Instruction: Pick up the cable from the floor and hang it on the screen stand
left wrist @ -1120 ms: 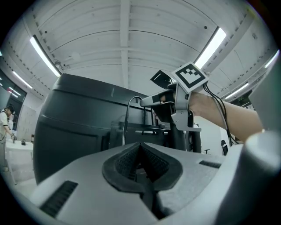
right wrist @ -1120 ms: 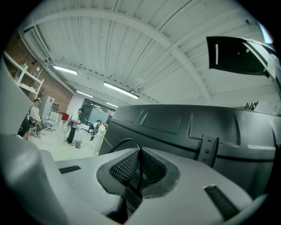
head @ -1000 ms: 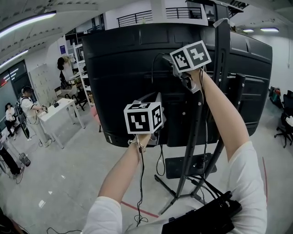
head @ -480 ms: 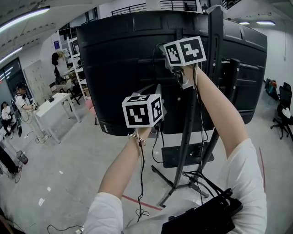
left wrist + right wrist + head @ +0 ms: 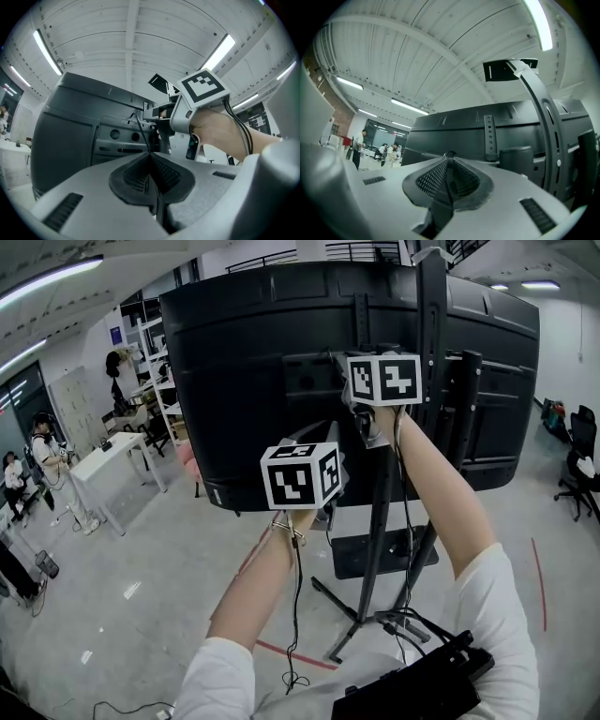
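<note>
The big black screen (image 5: 244, 381) shows its back, mounted on a black stand pole (image 5: 428, 334). Both grippers are raised in front of it. A thin black cable (image 5: 296, 606) hangs from my left gripper (image 5: 151, 157) down to a small coil on the floor. The left jaws are shut on the cable (image 5: 140, 131), which runs up to my right gripper. The right marker cube (image 5: 384, 379) sits by the pole at the mounting bracket. The left cube (image 5: 300, 476) is lower and to its left. My right gripper (image 5: 449, 159) is shut on the cable, facing the stand's curved arm (image 5: 543, 122).
The stand's legs and base plate (image 5: 375, 554) spread below my arms, with more cables near them. A white table (image 5: 112, 460) with people and shelves lies at the left. An office chair (image 5: 581, 488) stands far right. Red tape (image 5: 291, 655) crosses the floor.
The right gripper has come down against the screen's back toward the bracket beside the pole. The left gripper shifted slightly right, still holding the cable.
</note>
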